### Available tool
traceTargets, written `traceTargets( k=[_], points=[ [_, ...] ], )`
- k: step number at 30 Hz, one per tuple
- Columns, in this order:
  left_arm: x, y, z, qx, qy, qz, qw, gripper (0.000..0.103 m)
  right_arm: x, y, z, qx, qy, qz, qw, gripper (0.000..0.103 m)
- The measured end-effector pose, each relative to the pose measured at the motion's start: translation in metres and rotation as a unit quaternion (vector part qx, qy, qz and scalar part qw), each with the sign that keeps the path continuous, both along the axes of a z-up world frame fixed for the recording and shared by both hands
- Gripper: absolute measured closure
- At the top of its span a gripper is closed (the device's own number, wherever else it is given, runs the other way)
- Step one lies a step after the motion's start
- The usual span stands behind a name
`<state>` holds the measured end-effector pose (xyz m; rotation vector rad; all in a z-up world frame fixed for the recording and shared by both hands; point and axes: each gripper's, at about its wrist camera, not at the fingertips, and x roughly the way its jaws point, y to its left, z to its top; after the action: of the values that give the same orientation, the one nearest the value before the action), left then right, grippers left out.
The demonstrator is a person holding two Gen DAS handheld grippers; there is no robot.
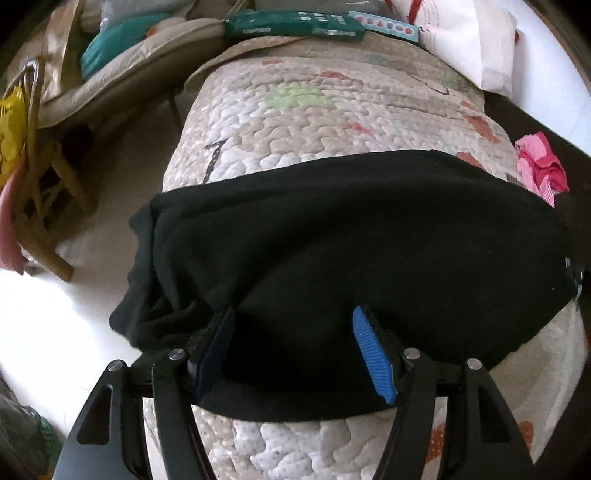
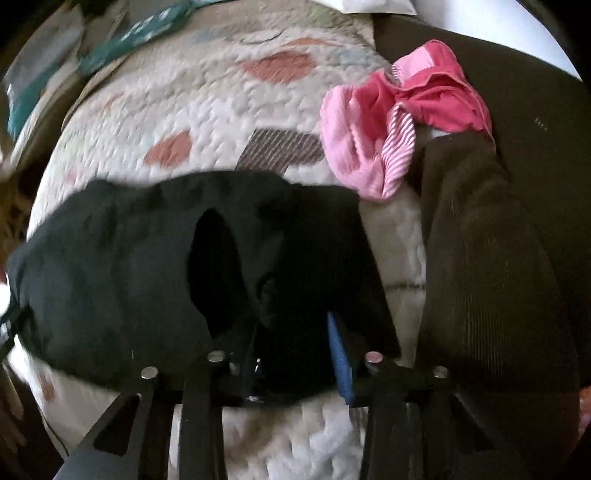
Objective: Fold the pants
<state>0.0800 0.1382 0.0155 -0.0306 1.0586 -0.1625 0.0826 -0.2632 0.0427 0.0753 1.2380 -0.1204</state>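
Black pants lie across a quilted bed cover, folded into a wide band. In the left wrist view my left gripper is open, its blue-padded fingers resting on the pants' near edge with cloth between them. In the right wrist view the pants show an open dark hole, likely a leg or waist opening. My right gripper is open over the pants' right end; one blue pad shows, the other finger is lost against the black cloth.
A pink and red garment lies on the bed's right side, also seen in the left wrist view. A dark mesh chair stands right of the bed. Green packages and a white pillow lie at the far end. A wooden chair stands left.
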Motion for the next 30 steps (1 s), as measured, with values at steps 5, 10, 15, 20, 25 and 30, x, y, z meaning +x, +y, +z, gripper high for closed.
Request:
traceTargets(
  k=[5, 10, 15, 20, 25, 30],
  points=[
    [0.002, 0.008, -0.003, -0.022, 0.018, 0.011, 0.9995, 0.037, -0.029, 0.010, 0.007, -0.037, 0.030, 0.009, 0.999, 0.080],
    [-0.002, 0.007, -0.005, -0.021, 0.039, -0.001, 0.9990, 0.035, -0.030, -0.012, 0.016, -0.062, 0.043, -0.037, 0.996, 0.039],
    [-0.002, 0.009, -0.007, -0.032, 0.059, -0.009, 0.9977, 0.035, -0.020, 0.010, 0.058, -0.076, -0.037, -0.017, 0.996, 0.037],
    [-0.006, 0.010, -0.006, -0.035, 0.067, -0.018, 0.9970, 0.035, 0.024, 0.071, 0.065, 0.001, -0.082, 0.073, 0.994, 0.037],
    [-0.007, 0.017, -0.004, -0.061, 0.061, -0.012, 0.9962, 0.034, 0.091, 0.134, 0.044, 0.059, -0.106, 0.186, 0.975, 0.037],
    [-0.004, 0.029, -0.003, -0.110, 0.058, 0.007, 0.9922, 0.034, 0.157, 0.170, -0.001, 0.034, -0.064, 0.243, 0.967, 0.037]
  ],
)
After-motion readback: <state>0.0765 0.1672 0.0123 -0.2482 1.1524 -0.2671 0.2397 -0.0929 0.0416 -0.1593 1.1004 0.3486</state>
